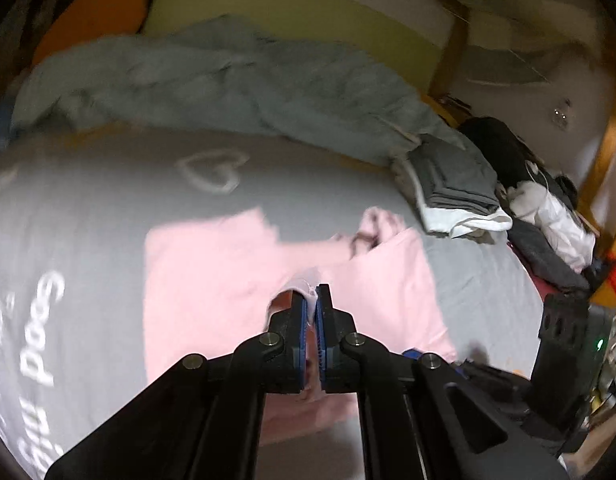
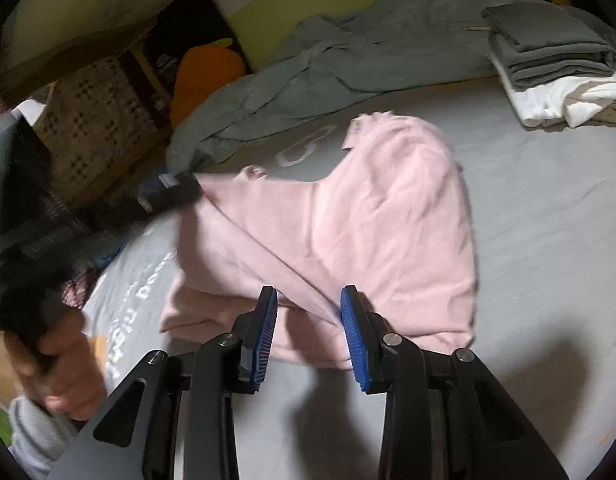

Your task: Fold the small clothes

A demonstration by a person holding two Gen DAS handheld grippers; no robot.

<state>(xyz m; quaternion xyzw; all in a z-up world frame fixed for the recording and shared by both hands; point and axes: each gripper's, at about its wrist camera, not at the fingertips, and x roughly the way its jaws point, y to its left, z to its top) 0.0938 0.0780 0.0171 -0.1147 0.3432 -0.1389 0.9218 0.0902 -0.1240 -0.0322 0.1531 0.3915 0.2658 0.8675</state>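
A pink garment (image 1: 212, 280) lies partly folded on the grey bedsheet (image 1: 88, 216). My left gripper (image 1: 313, 294) is shut on an edge of the pink garment and holds it lifted over the rest of the cloth. In the right wrist view the pink garment (image 2: 368, 232) lies bunched, one part pulled up toward the left gripper (image 2: 176, 192) at its far left corner. My right gripper (image 2: 310, 296) is open, its blue pads just above the garment's near edge, holding nothing.
A stack of folded grey and white clothes (image 1: 452, 192) (image 2: 556, 68) sits on the bed's far side. A crumpled grey-blue blanket (image 1: 228, 80) (image 2: 348, 56) lies along the wall. Dark and white clothing (image 1: 540, 208) is piled at the right. An orange cushion (image 2: 204, 76) stands at the back left.
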